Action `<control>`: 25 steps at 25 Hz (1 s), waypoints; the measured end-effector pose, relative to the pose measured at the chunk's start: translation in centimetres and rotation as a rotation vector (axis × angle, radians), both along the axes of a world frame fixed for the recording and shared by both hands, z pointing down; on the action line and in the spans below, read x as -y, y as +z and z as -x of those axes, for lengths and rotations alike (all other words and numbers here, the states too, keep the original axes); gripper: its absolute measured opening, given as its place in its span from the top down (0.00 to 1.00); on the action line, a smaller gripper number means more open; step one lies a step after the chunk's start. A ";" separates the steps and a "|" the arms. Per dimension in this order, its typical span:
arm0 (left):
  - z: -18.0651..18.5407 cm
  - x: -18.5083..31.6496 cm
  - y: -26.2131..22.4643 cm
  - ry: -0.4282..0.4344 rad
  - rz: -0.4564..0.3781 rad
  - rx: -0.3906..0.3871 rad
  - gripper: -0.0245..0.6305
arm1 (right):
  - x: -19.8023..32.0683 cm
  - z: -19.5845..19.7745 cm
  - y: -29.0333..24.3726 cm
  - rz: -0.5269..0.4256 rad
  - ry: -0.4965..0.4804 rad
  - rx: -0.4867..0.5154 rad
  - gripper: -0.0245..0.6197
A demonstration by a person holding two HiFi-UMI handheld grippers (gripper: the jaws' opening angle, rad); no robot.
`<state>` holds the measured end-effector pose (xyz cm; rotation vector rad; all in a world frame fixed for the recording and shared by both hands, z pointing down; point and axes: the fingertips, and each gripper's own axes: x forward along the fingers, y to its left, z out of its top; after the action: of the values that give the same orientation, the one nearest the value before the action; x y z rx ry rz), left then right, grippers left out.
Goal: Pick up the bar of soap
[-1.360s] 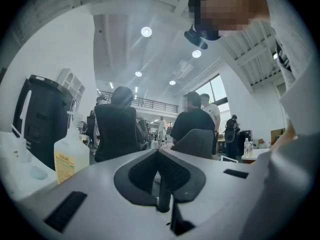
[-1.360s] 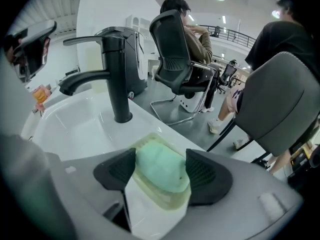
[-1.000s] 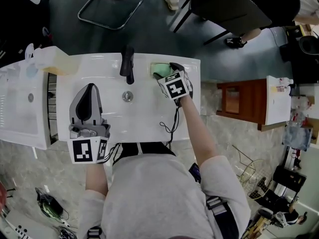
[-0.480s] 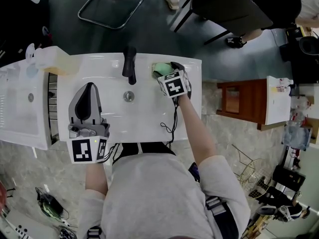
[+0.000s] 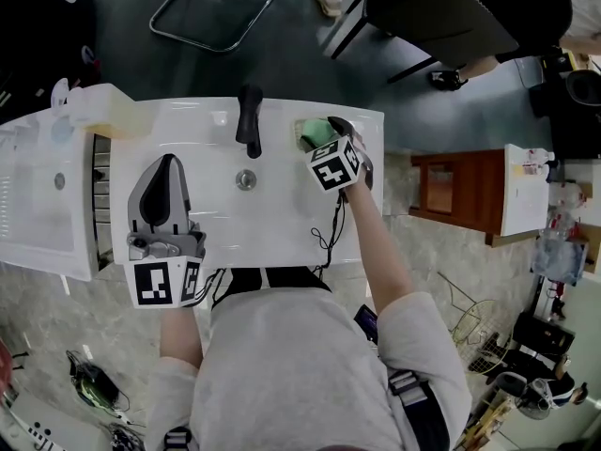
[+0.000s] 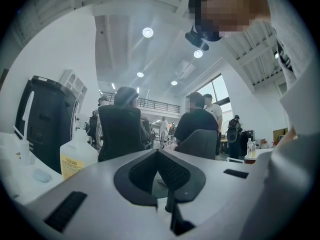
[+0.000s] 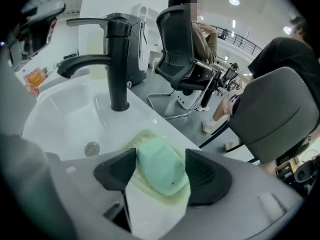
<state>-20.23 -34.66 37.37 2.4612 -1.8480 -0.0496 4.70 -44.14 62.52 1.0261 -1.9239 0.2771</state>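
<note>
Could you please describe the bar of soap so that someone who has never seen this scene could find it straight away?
Start at the white sink and find the black faucet at its far edge. Just right of the faucet in the head view, a pale yellowish dish sits on the ledge. In it lies the bar of soap, a rounded mint-green block and the only green thing on the sink.

A large open lab or office hall is shown: a free-standing white washbasin counter [image 5: 272,233] with a matte black tap [image 5: 249,120] and a green bar of soap [image 7: 162,171] is set among black swivel chairs [image 7: 182,44], under a high ceiling with round lights [image 6: 147,32].
</note>
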 end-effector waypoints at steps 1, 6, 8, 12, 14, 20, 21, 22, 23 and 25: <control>0.1 0.0 0.0 -0.002 0.001 -0.001 0.95 | -0.4 -0.2 0.3 0.032 -0.011 -0.001 0.46; 0.0 0.2 0.1 0.000 0.001 -0.011 0.95 | -0.7 -0.7 1.1 0.115 -0.002 0.058 0.41; -0.3 0.3 0.1 0.003 -0.002 -0.014 0.95 | -0.2 -1.0 1.3 0.109 0.036 0.116 0.40; -0.6 0.4 0.0 0.008 -0.003 -0.013 0.95 | 1.2 -1.4 1.3 0.048 0.133 0.212 0.39; -0.5 0.4 0.0 0.005 -0.003 -0.011 0.95 | 1.5 -1.4 1.2 0.034 0.159 0.213 0.39; -0.2 0.5 0.0 -0.005 -0.003 -0.007 0.95 | 1.6 -1.3 1.1 0.041 0.210 0.211 0.42; -0.2 0.4 0.0 -0.007 -0.004 -0.007 0.95 | 1.6 -1.2 1.0 0.047 0.226 0.231 0.42; -0.2 0.4 0.0 -0.007 -0.004 -0.009 0.95 | 1.5 -1.2 0.9 0.055 0.246 0.260 0.43; -0.3 0.4 -0.1 -0.007 -0.005 -0.010 0.95 | 1.5 -1.2 0.8 0.068 0.271 0.296 0.43; -0.4 0.5 -0.1 -0.005 -0.005 -0.009 0.95 | 1.5 -1.2 0.5 0.096 0.321 0.375 0.45</control>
<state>-19.84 -35.11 37.27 2.4554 -1.8530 -0.0658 5.87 -45.67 63.06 1.2868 -2.0411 0.7845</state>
